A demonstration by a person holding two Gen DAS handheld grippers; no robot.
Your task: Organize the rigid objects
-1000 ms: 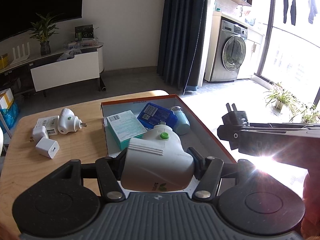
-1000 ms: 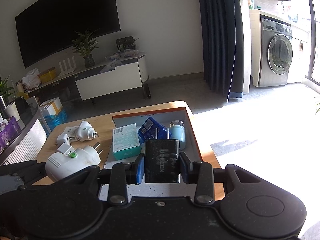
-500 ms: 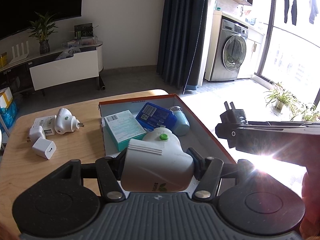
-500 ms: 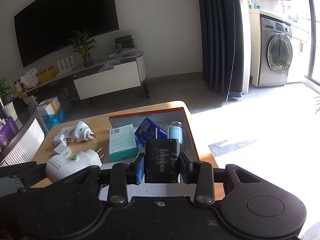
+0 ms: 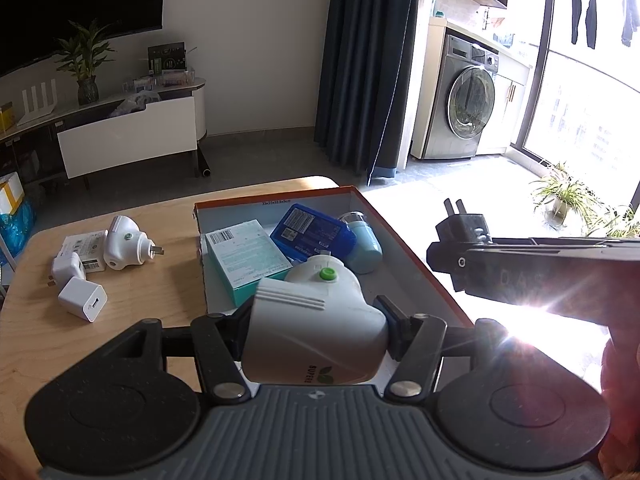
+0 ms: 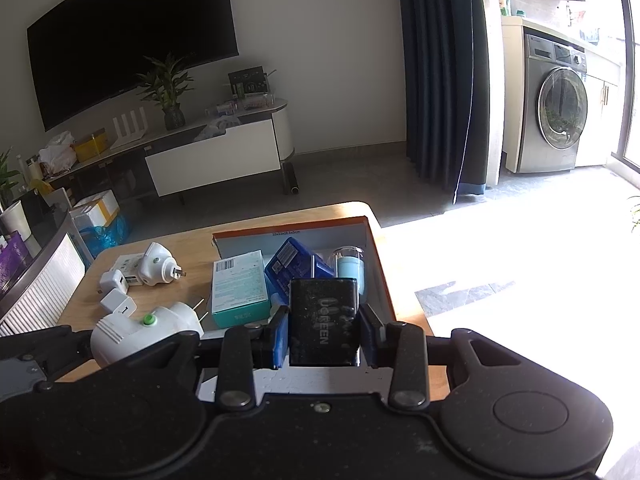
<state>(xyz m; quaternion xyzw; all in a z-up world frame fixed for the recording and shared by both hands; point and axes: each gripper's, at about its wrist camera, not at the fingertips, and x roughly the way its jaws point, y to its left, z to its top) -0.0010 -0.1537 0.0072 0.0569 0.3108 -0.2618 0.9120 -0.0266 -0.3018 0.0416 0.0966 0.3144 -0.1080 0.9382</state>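
Little has changed over the last second: both hands hover almost still above the near end of the box [image 5: 372, 210], the view drifting only slightly, and neither load has been let go. I judge this a pause just before the drop, so the placing step is not yet done.

The left gripper [image 5: 316, 330] is clamped on a white plug-in unit [image 5: 316, 320] with a green button, low in the centre of the left wrist view. The right gripper [image 6: 322, 338] is clamped on a black charger [image 6: 322, 320], low in the centre of the right wrist view; in the left view the same charger sits at the right edge, prongs pointing away.

The box, orange-rimmed with a grey floor, lies in the middle of both views on the bench [image 5: 152, 280]. It holds a teal carton [image 5: 248, 258] at its left, a blue pack [image 5: 312, 232] tilted beside it, and a pale blue bottle [image 5: 362, 240] to the right.

Still out on the bench, at the left of the frame, lie a second white plug-in unit [image 5: 126, 242], a flat white box [image 5: 86, 246] and two white cube chargers [image 5: 82, 298].
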